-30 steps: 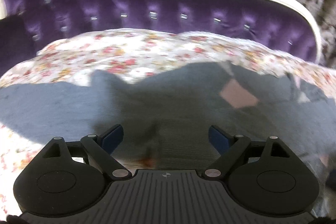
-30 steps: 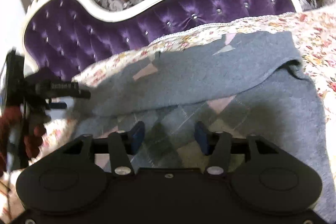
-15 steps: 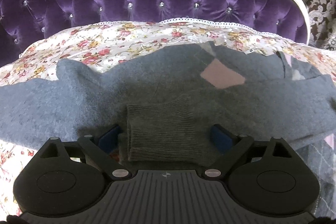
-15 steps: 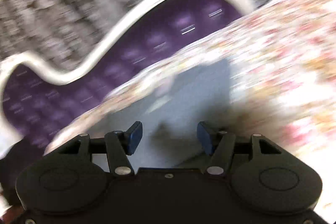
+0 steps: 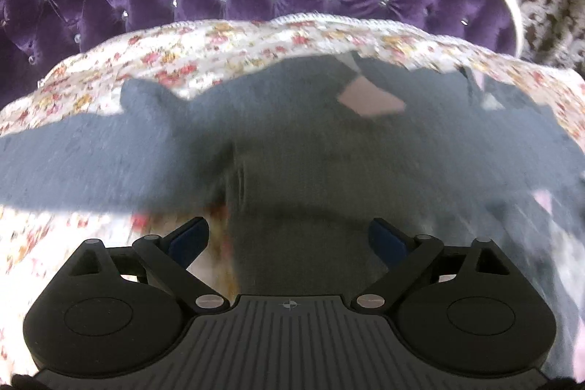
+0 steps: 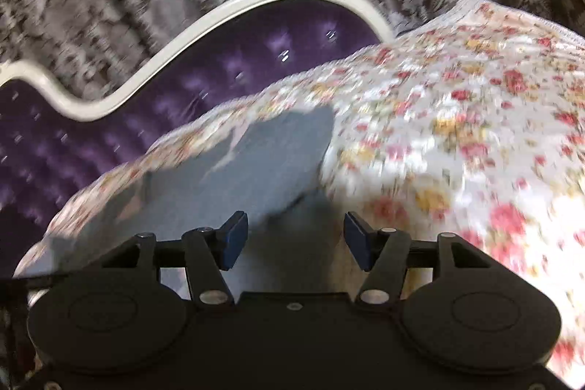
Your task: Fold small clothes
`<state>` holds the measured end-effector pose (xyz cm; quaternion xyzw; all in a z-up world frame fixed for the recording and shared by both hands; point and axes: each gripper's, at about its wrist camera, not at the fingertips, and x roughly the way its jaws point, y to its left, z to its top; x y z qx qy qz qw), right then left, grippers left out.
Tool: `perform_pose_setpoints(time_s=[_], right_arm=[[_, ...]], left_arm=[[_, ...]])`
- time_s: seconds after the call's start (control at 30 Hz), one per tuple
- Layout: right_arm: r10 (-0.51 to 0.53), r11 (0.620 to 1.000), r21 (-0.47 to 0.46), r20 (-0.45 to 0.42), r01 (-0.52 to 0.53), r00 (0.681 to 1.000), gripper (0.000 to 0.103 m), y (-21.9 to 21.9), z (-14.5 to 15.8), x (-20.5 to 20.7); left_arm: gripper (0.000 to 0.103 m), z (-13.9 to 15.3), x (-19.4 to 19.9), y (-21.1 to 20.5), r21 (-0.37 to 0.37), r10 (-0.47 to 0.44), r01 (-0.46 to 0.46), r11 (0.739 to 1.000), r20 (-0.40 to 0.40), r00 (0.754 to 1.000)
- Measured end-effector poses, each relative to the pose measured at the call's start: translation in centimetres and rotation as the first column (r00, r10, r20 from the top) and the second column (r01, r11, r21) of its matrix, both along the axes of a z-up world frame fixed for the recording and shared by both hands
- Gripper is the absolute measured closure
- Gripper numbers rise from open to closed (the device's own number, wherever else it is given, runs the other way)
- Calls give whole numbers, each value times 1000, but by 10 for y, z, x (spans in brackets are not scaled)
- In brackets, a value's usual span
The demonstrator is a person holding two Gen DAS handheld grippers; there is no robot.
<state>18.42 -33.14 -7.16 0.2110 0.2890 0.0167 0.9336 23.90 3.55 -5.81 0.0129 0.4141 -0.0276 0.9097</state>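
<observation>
Across the floral bedspread point(image 5: 256, 42) lies the grey sweater point(image 5: 329, 141), mid-fold (sleeve stage); left gripper point(image 5: 289, 240) and right gripper point(image 6: 296, 240) gape empty; next, pinch a sleeve.

You are working over a bed covered by a white bedspread printed with small red and yellow flowers point(image 5: 256, 42), its far edge trimmed with a pale lace border. Directly on that bedspread lies a grey knitted sweater with pale pink diamond patches point(image 5: 310, 134), one sleeve stretching left across the flowers. In your right wrist view, the grey knit point(image 6: 263, 163) sits left of bare floral cloth point(image 6: 457, 119).
</observation>
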Motion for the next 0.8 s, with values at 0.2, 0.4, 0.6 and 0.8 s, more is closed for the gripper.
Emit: perform_pose_setpoints(time_s=[0.2,0.4,0.6,0.8], right_arm=[[56,998,3,-32,-56,998,39,5,1,-57],[92,989,-114,-62,-99,994,39,34,5,-112],[35,952,-294,-149,-78,988,40,51,-10,-146],[8,926,-378,-47,-25,999,39,73,19,-163]], left_arm=[[8,7,-66,5,-16,-45,45,999,-4,999],[8,0,-125,8,-15,-53,52,999,-32,998],[8,-10,-164,13,-22,-61,60,998,-27,998],[15,-7,-176,24,-74,-69,69,995,-5,998]])
